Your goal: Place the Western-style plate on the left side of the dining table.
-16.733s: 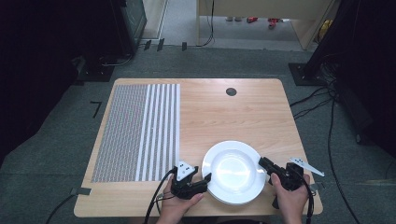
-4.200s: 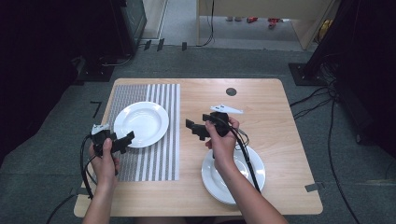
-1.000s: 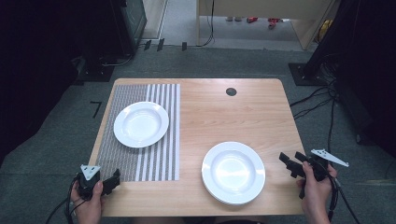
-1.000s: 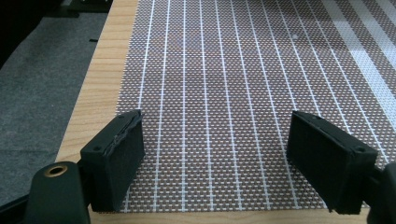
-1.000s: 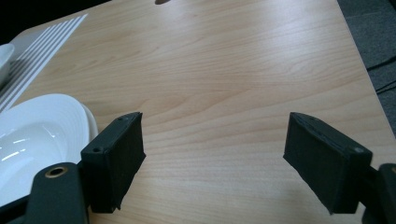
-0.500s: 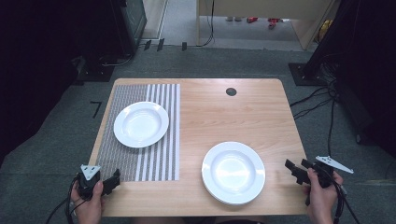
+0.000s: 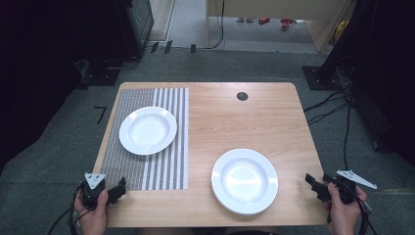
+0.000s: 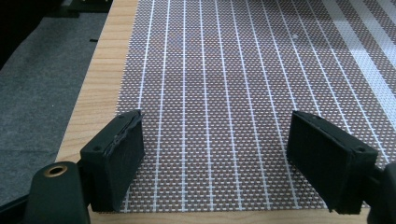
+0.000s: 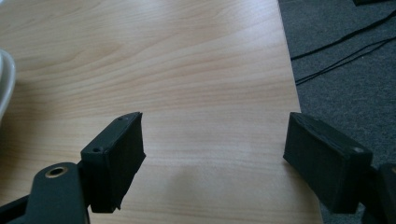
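A: Left gripper [image 7: 119,187] — how is it held?
B: Held at the near left corner of the wooden surface [image 7: 235,122], jaws spread wide, nothing between them. Through the left gripper view, the striped placemat [image 8: 224,93] is seen beneath the parted jaws.

A: Right gripper [image 7: 313,182]?
B: Held just off the near right edge, jaws likewise released and empty. Bare wood is seen below it in the right gripper view, grey floor [image 9: 345,60] beyond the edge.

A: Plates?
B: One white plate [image 7: 148,129] is set on the placemat, far left. A stack of white plates [image 7: 244,180] is placed near right on bare wood, well apart from the first
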### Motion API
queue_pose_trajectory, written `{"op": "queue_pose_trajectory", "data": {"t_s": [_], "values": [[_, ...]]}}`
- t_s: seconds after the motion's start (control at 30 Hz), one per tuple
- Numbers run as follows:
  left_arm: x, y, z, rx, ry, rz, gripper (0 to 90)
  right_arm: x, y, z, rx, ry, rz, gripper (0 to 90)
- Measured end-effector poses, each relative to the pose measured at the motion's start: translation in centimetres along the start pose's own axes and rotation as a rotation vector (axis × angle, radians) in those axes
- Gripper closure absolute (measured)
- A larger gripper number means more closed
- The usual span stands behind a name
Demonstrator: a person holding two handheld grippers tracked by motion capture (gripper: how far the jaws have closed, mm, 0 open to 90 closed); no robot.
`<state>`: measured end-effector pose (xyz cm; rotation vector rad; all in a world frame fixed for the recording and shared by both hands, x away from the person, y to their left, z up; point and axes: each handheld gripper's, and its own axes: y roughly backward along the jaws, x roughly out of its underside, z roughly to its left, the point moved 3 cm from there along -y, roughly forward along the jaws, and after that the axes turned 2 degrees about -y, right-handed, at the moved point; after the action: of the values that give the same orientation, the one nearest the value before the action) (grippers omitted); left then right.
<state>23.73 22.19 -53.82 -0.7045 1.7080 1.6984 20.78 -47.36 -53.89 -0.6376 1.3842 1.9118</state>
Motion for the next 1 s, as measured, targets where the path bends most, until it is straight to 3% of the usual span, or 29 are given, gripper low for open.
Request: {"op": "queue_pose_trajectory", "data": {"t_s": [0.23, 0.47, 1.0], "values": [[0.0, 0.0, 0.0, 0.0, 0.0, 0.0, 19.2, 0.4, 0.3, -0.4, 0.016, 0.004, 0.002, 20.0], [0.0, 0.0, 0.0, 0.0, 0.0, 0.0, 19.2, 0.7, 0.1, 0.0, 0.054, 0.075, 0.001, 19.1], [0.0, 0.0, 0.0, 0.003, -0.002, 0.001, 18.5, 1.0, -0.3, 0.9, 0.103, 0.172, 0.036, 14.6]]}}
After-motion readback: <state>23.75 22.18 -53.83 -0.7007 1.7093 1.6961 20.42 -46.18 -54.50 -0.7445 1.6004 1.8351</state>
